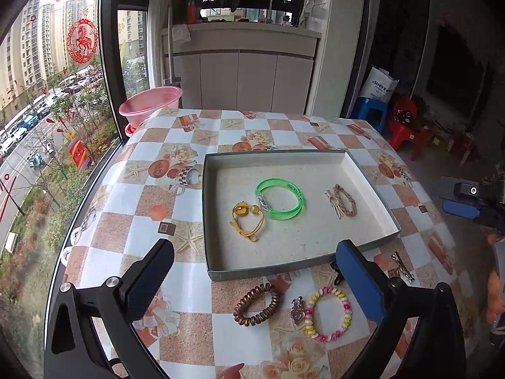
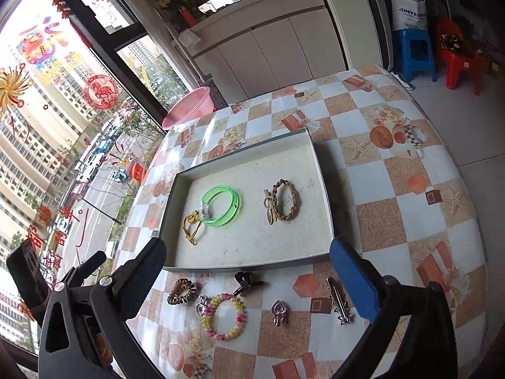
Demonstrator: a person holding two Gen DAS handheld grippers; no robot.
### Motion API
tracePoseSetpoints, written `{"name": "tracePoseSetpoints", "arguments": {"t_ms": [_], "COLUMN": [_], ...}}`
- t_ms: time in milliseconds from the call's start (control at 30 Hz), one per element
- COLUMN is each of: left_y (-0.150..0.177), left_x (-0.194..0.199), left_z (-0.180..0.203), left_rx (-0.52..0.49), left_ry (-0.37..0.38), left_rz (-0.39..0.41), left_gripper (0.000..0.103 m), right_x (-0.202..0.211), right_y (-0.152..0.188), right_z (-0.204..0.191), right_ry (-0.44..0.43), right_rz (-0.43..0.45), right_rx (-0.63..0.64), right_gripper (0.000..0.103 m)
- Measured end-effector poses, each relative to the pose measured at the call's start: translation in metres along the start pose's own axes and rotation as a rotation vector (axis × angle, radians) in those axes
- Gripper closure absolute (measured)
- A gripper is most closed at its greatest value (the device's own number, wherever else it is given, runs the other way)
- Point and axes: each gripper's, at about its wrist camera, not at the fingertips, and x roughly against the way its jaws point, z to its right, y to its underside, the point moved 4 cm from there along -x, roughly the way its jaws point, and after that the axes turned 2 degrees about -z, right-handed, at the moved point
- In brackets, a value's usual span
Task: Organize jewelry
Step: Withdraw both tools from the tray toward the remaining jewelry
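Both the left gripper (image 1: 255, 265) and right gripper (image 2: 247, 260) hover with jaws spread wide and empty over the checkered bench (image 2: 394, 214), where a shallow grey cardboard tray (image 2: 325, 189) holds a translucent green bangle (image 2: 221, 201), while a pastel spiral hair tie (image 2: 224, 316) lies outside.

A checkered tablecloth (image 1: 132, 221) printed with starfish and roses covers the table. Past its far corner sits a pink basin (image 1: 151, 105), tucked near the window (image 1: 47, 94) with its red horse cutout (image 1: 81, 41). On the floor to the right: a blue stool (image 2: 416, 52), a red plastic chair (image 2: 459, 60), and what looks like a white bag (image 2: 408, 11) atop the stool.
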Motion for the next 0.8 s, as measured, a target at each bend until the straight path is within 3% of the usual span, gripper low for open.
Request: {"name": "tracePoseSetpoints", "arguments": {"t_ms": [367,800], "left_y": [0.042,0.079], "left_x": [-0.006,-0.038], "left_z": [-0.034,-0.045], "left_rx": [0.046,0.043], "left_ry": [-0.052,-0.02], "left_rz": [-0.076,-0.192], "left_gripper": [0.0,0.0], "right_x": [0.011,-0.011], "right_y": [0.032,0.078], "right_z": [0.004,0.028], "right_ry": [0.043,0.121], "right_rz": [-0.045,-0.148], "right_rx": [0.037,0.051], "right_gripper": [0.0,0.0]}}
